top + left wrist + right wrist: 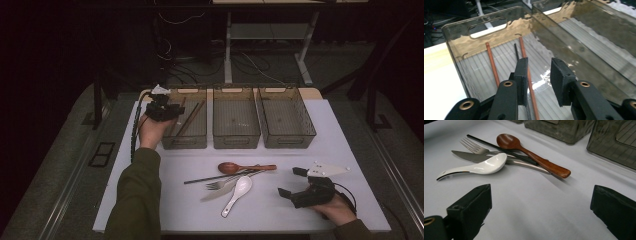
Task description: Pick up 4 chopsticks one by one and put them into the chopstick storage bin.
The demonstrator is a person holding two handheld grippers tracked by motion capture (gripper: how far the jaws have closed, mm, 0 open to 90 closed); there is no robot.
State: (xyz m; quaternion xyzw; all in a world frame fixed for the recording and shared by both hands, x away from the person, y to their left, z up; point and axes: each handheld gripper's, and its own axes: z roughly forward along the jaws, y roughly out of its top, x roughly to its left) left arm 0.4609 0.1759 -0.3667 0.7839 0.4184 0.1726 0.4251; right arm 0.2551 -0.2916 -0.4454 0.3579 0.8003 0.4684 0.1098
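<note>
R claw [290,182] rests low on counter [280,210], jaws wide apart, nothing between. Just ahead of it: white spoon [237,195], knife [220,191], fork [223,183], black chopstick [212,177], wooden spoon [240,167], piled together. Farther back, L claw [539,72] hangs over leftmost bin [186,122], jaws part open, gripping nothing. Brown chopsticks [492,66] lie on bin floor under and left of jaws; thin black stick [516,51] between them.
</note>
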